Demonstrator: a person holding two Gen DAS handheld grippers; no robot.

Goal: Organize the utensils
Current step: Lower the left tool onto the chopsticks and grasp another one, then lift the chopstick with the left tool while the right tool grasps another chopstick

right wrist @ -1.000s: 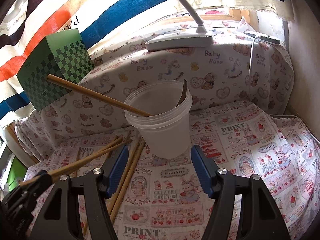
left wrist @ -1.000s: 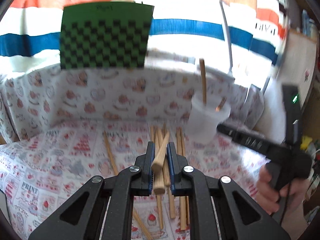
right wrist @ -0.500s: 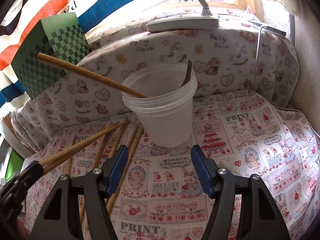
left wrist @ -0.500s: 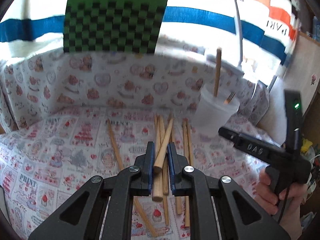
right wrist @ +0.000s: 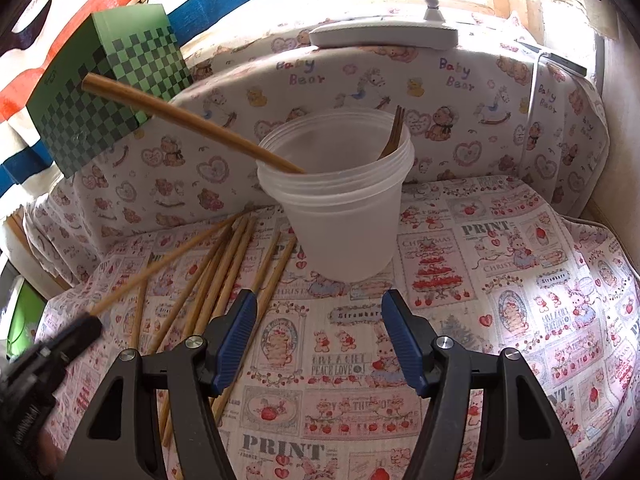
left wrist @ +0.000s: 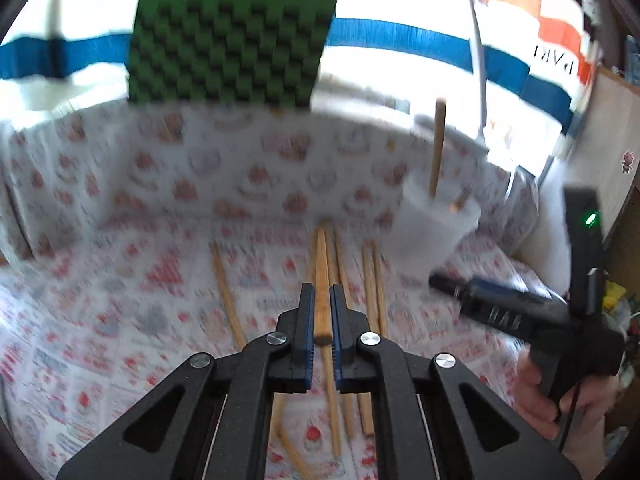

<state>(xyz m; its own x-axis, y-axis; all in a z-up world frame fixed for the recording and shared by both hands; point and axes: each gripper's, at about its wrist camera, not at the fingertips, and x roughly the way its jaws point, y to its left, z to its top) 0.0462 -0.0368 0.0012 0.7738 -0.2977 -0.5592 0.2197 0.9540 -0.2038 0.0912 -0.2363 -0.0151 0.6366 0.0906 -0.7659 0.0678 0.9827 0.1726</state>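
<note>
My left gripper [left wrist: 322, 292] is closing its jaws on a bamboo chopstick [left wrist: 321, 264]. The pads press its thick end, and it points straight ahead over the cloth. The right wrist view shows that gripper [right wrist: 76, 332] at lower left with the chopstick [right wrist: 168, 264] slanting toward the cup. Several loose chopsticks [right wrist: 228, 268] lie on the printed cloth left of a translucent plastic cup [right wrist: 344, 220]. The cup [left wrist: 436, 232] holds one chopstick [right wrist: 188, 120] and a small fork [right wrist: 396, 132]. My right gripper [right wrist: 320, 304] stands open just in front of the cup, with nothing between its fingers.
A green checkered box [right wrist: 108, 92] leans on the padded bear-print wall [right wrist: 360, 80] behind the cup. A white lamp head [right wrist: 384, 36] hangs over that wall. A hand [left wrist: 536, 400] holds the right gripper [left wrist: 500, 312] at the right edge.
The chopstick in my left gripper has swung from slanting right to lying straight along the jaws, which have drawn closer. The right gripper has tipped slightly toward the cup.
</note>
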